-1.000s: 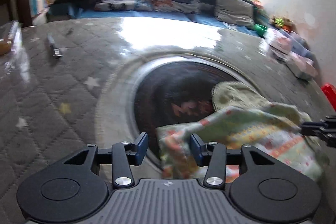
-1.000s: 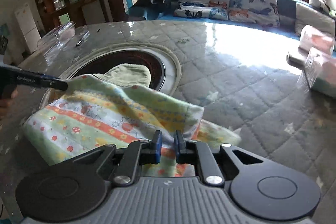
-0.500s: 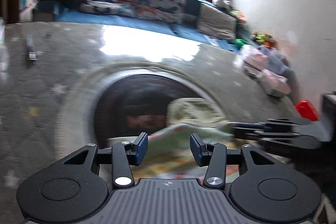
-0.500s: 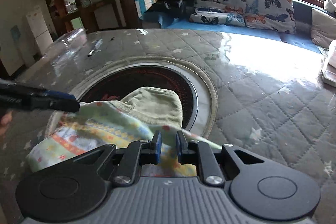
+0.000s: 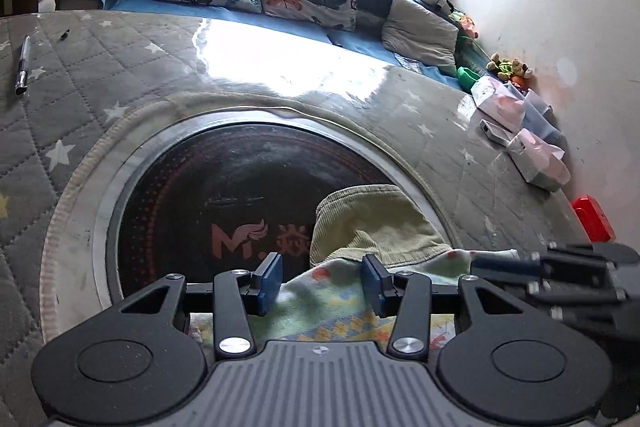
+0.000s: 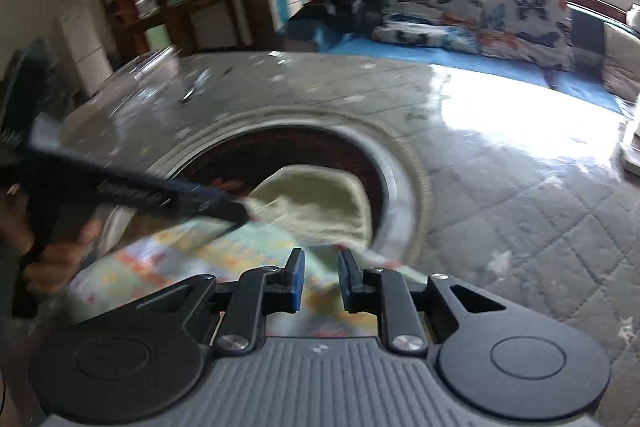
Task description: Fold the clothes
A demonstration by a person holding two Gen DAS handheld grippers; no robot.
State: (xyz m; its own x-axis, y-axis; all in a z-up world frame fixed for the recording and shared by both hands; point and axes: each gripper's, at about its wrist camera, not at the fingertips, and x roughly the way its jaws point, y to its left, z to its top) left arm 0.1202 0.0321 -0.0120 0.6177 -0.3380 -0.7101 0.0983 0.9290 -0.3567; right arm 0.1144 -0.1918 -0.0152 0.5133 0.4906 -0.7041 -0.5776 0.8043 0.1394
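Observation:
A patterned cloth (image 5: pixel 320 307) in pale green with orange and yellow prints lies at the near edge of the table, blurred in the right wrist view (image 6: pixel 192 259). An olive corduroy garment (image 5: pixel 372 227) lies just beyond it, over the dark round plate (image 6: pixel 316 199). My left gripper (image 5: pixel 322 283) stands open with the patterned cloth bulging up between its wide-apart pads. My right gripper (image 6: pixel 322 281) is opening its jaws, and the cloth shows in the narrow gap without being pinched. The right gripper (image 5: pixel 560 279) reaches in beside the left one. The left gripper (image 6: pixel 140 191) crosses the cloth's far edge.
The table (image 5: pixel 80 131) has a grey quilted star cover under clear film and a dark round glass plate (image 5: pixel 240 195) set in its middle. A pen (image 5: pixel 22 67) lies far left, packets (image 5: pixel 532 155) and a red box (image 5: pixel 592 219) along the right. A hand (image 6: pixel 52 255) holds the left gripper.
The right jaws, shut on the cloth's edge before, have parted. Both grippers have swung across the table, and the cloth now sits closer under them, with the right gripper next to the left.

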